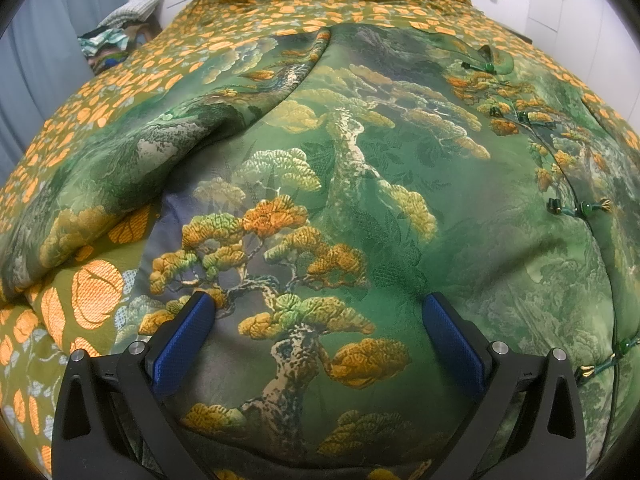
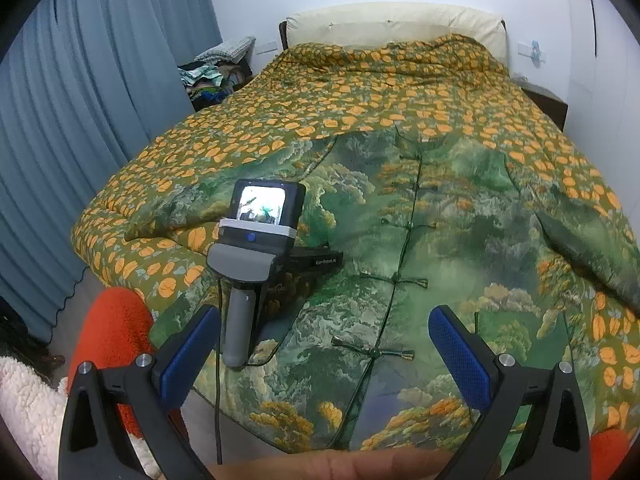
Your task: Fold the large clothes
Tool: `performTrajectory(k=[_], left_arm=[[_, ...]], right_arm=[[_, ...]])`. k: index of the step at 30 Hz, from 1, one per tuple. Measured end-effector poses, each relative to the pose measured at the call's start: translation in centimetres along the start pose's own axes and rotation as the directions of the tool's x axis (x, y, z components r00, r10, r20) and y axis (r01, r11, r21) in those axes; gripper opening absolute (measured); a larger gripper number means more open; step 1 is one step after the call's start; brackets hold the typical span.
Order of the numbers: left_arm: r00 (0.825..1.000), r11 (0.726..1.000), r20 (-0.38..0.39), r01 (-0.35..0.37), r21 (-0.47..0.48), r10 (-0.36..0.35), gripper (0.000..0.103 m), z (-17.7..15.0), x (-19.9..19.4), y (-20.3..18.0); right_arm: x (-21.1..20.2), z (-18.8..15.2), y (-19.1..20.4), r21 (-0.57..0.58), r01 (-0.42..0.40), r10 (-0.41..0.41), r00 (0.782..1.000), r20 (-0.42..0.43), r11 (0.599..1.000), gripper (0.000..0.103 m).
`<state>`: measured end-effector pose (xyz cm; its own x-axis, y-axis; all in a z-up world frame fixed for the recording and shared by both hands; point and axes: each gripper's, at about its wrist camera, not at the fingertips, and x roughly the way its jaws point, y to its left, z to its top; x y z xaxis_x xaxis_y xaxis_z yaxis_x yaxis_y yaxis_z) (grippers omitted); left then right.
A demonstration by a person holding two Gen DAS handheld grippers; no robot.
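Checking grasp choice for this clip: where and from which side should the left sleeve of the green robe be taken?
Grip the left sleeve near its cuff end, coming from the bed's left edge. It lies bunched and raised off the bedspread, so the left gripper's open fingers can pinch a ridge there.

Each gripper is built from black angular arms fitted with round silver screws and two fingers faced with textured blue pads [image 1: 188, 344]. The left gripper [image 2: 256, 264] is seen with a grey handle, blue button, small lit screen and black cable. An orange fleece sleeve [image 2: 112, 332] is worn.
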<state>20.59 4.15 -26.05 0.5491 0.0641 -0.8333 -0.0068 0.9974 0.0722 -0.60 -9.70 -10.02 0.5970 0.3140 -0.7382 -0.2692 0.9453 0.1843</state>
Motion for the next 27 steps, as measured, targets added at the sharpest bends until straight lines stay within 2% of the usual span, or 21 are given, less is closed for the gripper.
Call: performTrajectory(k=[21, 25, 27], left_arm=[[1.0, 1.0, 0.0, 0.0, 0.001, 0.0, 0.103, 0.0, 0.0, -0.1], [1.0, 1.0, 0.0, 0.0, 0.001, 0.0, 0.103, 0.0, 0.0, -0.1], [1.0, 1.0, 0.0, 0.0, 0.001, 0.0, 0.103, 0.0, 0.0, -0.1]], right_arm=[[0.7, -0.4, 0.1, -0.021, -0.032, 0.032, 0.999, -0.01, 0.999, 0.102], [0.2, 0.1, -3.3, 0.111, -0.063, 0.065, 0.998, -0.006, 0.992, 0.102], [-0.7, 0.4, -5.9, 0.167, -0.027, 0.024, 0.999, 0.022, 0.986, 0.102]])
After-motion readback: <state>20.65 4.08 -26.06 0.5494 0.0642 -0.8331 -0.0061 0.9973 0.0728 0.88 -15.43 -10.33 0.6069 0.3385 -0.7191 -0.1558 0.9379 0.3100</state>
